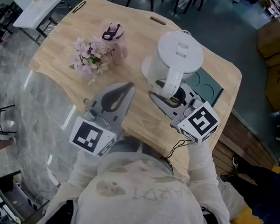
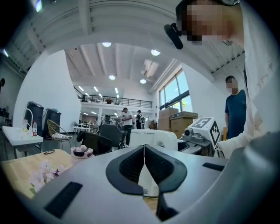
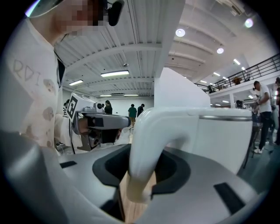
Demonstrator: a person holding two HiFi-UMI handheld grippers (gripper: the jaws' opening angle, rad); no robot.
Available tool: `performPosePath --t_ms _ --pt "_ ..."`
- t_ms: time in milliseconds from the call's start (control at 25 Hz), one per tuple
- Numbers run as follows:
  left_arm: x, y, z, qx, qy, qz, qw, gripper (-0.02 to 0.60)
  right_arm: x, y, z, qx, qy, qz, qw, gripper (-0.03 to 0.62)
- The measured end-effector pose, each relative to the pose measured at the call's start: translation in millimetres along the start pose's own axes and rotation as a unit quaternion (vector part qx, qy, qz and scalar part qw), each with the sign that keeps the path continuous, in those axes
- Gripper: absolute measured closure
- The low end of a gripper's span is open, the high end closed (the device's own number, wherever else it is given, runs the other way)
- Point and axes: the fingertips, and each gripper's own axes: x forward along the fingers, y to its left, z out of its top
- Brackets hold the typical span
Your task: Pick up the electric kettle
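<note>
Flowers, bottle stand left of kettle; tabletop between bare

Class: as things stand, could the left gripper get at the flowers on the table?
Probably yes. The flowers lie close ahead of the left gripper with bare table between; the kettle is off to its right. Its shut jaws must open first.

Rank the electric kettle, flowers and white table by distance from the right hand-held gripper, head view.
1. electric kettle: its handle is gripped by the right hand-held gripper.
2. flowers: off to the left.
3. white table: far top-left corner.
</note>
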Motion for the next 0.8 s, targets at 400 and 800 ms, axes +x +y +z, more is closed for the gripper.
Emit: performPosePath --t_ms 400,800 --pt "-19 -39 14 0.014 -0.016 -0.016 0.9996 0.566 -49 58 27 -0.015 -0.007 -0.011 1.0 0.453" --pt "-29 -67 15 0.016 -0.015 -0.029 0.9993 0.566 -77 86 47 -0.012 -0.046 -0.037 0.998 0.453"
